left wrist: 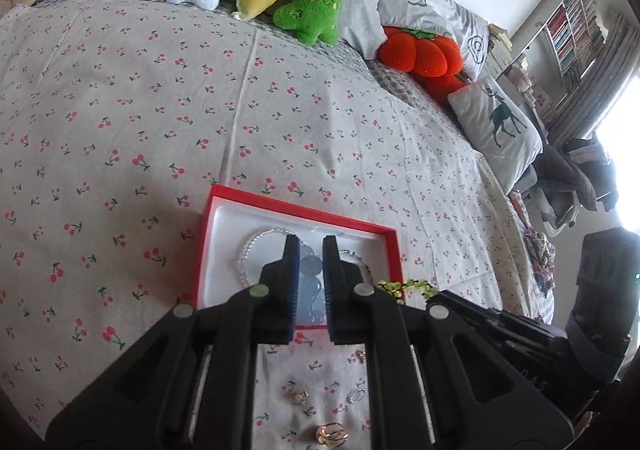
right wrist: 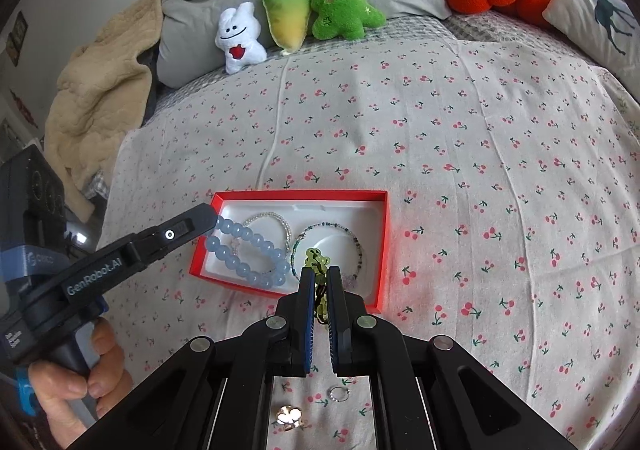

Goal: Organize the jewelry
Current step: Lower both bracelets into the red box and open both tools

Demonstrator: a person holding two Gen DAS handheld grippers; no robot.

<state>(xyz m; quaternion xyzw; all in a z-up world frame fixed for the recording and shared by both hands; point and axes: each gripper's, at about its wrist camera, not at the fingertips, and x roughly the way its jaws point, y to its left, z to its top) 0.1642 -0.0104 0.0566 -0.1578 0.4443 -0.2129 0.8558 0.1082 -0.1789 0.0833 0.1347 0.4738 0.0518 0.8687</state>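
Note:
A red box (right wrist: pixel 382 234) with a white lining lies on the cherry-print bedsheet; it also shows in the left wrist view (left wrist: pixel 208 234). Inside lie a blue bead bracelet (right wrist: pixel 248 254), a clear bead bracelet (right wrist: pixel 276 218) and a thin dark beaded bracelet (right wrist: pixel 352 238). My left gripper (left wrist: pixel 311 246) is shut on the blue bead bracelet (left wrist: pixel 310 282) at the box's left end. My right gripper (right wrist: pixel 319 274) is shut on a green bead bracelet (right wrist: pixel 318 256) and holds it over the box's near edge. The green bracelet also shows in the left wrist view (left wrist: pixel 404 288).
Small rings and earrings (left wrist: pixel 332 432) lie on the sheet in front of the box, also in the right wrist view (right wrist: pixel 338 393). Plush toys (right wrist: pixel 320 6) and pillows line the bed's head. A beige blanket (right wrist: pixel 92 98) lies at the left.

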